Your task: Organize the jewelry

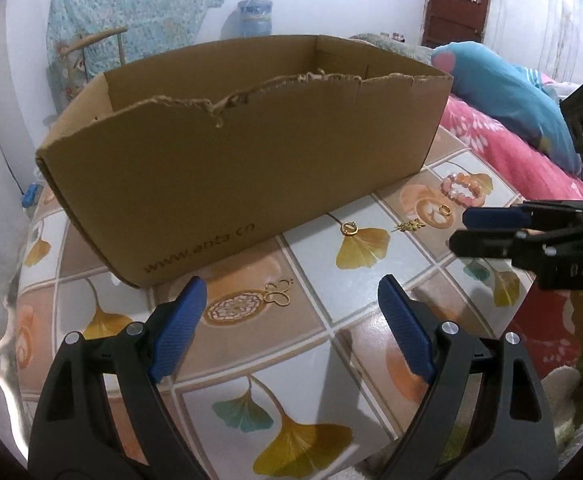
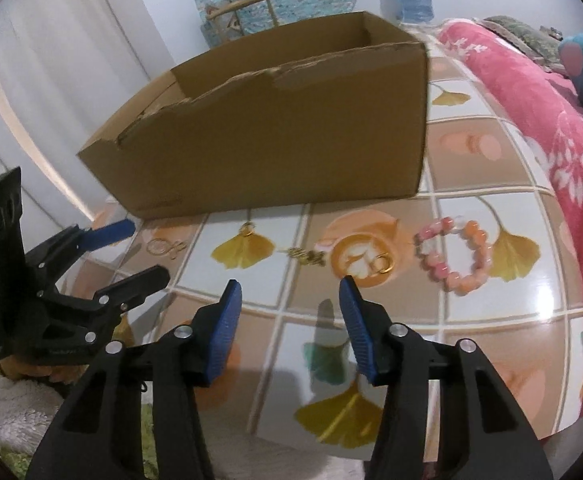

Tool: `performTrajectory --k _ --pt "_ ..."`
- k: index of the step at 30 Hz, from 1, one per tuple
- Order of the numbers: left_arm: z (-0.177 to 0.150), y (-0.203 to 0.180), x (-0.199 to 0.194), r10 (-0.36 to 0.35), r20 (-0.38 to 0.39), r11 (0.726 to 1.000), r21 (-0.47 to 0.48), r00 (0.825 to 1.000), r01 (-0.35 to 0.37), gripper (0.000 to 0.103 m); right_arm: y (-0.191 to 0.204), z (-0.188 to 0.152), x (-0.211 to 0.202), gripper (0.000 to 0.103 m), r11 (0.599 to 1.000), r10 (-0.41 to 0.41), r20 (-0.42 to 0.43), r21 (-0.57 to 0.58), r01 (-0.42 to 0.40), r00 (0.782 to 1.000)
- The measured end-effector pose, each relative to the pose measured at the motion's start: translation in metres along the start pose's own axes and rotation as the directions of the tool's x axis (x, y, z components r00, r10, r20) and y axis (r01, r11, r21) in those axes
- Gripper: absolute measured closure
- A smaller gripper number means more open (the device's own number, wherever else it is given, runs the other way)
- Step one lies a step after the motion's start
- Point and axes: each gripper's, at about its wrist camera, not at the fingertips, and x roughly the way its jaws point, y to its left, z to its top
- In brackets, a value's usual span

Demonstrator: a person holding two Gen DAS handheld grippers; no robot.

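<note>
A: Jewelry is lying in a row on the tiled surface point(image 1: 371, 320), just near of the cardboard box point(image 1: 231, 168): clover pendant point(image 1: 279, 294), ring point(image 1: 349, 228), charm point(image 2: 306, 257), hoop point(image 2: 383, 264), bead bracelet point(image 2: 453, 256).

B: Left gripper point(image 1: 291, 316) fingers are standing wide apart over the pendant; right gripper point(image 2: 290, 312) fingers are standing apart, holding nothing.

On the near side wall of the cardboard box point(image 1: 227, 184) I can read the dark printed web address "www.anta.cn", running along its lower edge, while a few raised letters on the black body of the right gripper point(image 1: 457, 230) stay too blurred to read.
</note>
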Motion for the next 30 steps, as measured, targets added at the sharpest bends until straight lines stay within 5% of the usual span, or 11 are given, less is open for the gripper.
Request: performTrajectory --k 12,19,30 --pt "0.003 0.008 0.007 0.012 -0.024 1.000 -0.021 1.000 -0.013 0.022 -0.023 0.004 0.009 0.080 0.990 -0.138 0.000 -0.016 0.138 0.990" --pt "0.015 -0.010 0.003 -0.085 0.031 0.996 0.026 0.996 0.084 0.029 -0.023 0.007 0.014 0.080 0.986 -0.161 0.006 -0.033 0.161 0.987" --pt "0.038 -0.040 0.045 -0.106 -0.031 0.989 0.097 0.994 0.109 0.069 -0.023 0.004 0.014 0.080 0.986 -0.158 0.022 -0.041 0.159 0.987"
